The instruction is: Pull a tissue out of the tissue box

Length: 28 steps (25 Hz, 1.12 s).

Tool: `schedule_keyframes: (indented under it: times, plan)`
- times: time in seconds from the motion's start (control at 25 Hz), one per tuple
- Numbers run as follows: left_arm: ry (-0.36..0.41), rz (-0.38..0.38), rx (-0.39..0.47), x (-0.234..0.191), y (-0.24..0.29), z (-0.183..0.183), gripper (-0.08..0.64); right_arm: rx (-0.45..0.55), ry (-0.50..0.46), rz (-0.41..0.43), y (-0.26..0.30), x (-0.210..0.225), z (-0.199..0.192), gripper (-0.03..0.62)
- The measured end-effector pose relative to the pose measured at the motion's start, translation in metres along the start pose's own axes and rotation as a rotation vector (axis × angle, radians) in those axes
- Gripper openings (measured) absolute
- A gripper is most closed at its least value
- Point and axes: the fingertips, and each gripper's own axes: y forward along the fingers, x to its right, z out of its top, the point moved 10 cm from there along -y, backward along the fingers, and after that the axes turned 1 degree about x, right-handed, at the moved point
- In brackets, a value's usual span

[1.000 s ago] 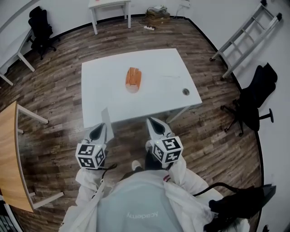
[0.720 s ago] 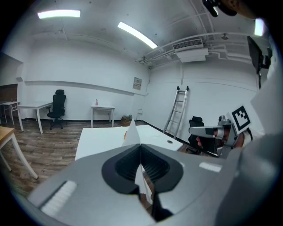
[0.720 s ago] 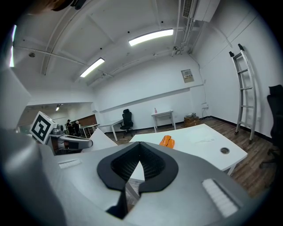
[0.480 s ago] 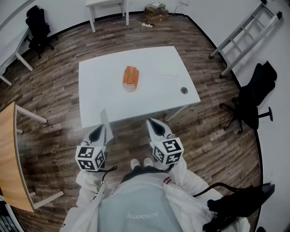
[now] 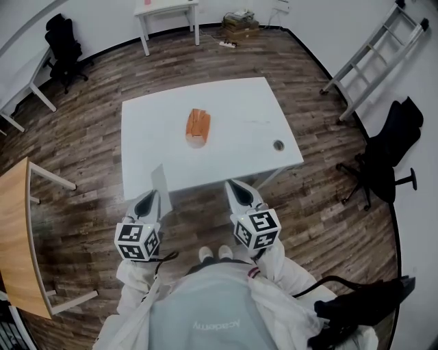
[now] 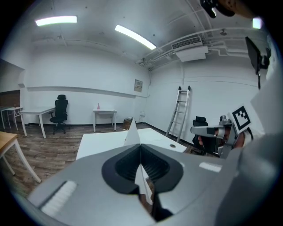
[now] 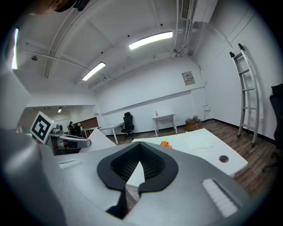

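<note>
An orange tissue box lies on the white table, well ahead of both grippers. My left gripper is off the table's near edge, shut on a white tissue that stands up from its tips. In the left gripper view the tissue rises as a point above the closed jaws. My right gripper hovers beside it with its jaws together and nothing between them. The right gripper view shows its tips meeting, with the box far beyond.
A round cable hole sits near the table's right edge. A ladder leans on the right wall above a black chair. A wooden table stands at the left and a small white table at the back.
The person's feet have come together under the grippers and the view has shifted a little. The right gripper has drifted slightly. The left still holds the tissue.
</note>
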Motion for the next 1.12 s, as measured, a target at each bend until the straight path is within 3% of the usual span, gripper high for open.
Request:
schedule_keyframes:
  times: [1.12]
  plan:
    - [0.028, 0.030, 0.006, 0.019, 0.012, 0.007, 0.002, 0.029, -0.015, 0.024, 0.000, 0.020, 0.007, -0.002]
